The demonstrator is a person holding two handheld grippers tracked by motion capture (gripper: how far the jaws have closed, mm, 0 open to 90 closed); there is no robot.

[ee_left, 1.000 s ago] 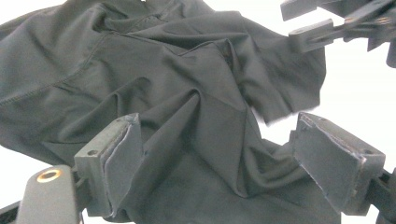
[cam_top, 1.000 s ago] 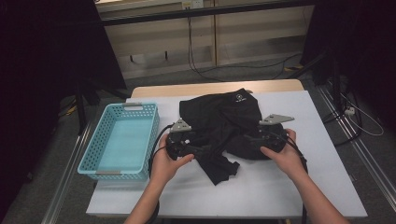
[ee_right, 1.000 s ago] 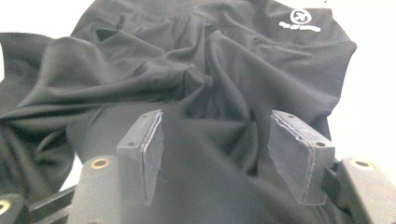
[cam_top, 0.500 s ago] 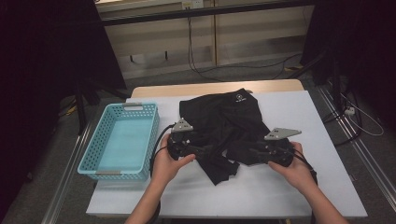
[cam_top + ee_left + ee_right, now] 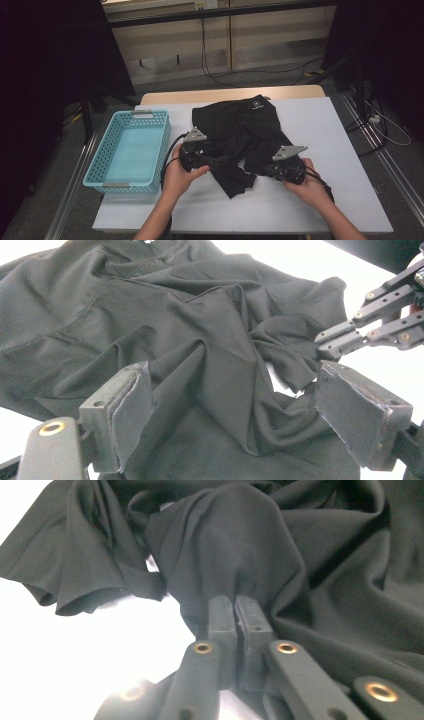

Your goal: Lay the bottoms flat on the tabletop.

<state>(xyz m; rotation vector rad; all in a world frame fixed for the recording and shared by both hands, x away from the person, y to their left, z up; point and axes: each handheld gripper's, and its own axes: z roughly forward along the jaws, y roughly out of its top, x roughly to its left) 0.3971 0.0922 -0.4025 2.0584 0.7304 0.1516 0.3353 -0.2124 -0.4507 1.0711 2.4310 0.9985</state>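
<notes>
**Garment handling: right pinch set, left not yet closed**

High view: crumpled black synthetic-fabric garment [image 5: 240, 135] lies mid-frame on the white tabletop [image 5: 330, 125]; empty turquoise perforated plastic basket [image 5: 131, 150] sits at left. Left gripper [image 5: 192, 159] rests at the cloth's left edge, right gripper [image 5: 286, 170] at its lower right.

Left gripper view: fingers [image 5: 125, 415] spread wide, fabric bunched between them, nothing clamped. Right gripper enters at the upper right of the frame.

Right gripper view: fingers [image 5: 220, 617] pressed together, pinching a fold of the garment [image 5: 240, 545].

Judgement: close the left fingers on a single edge layer, not the bunch, then draw both grips apart evenly so the cloth flattens without slipping.
</notes>
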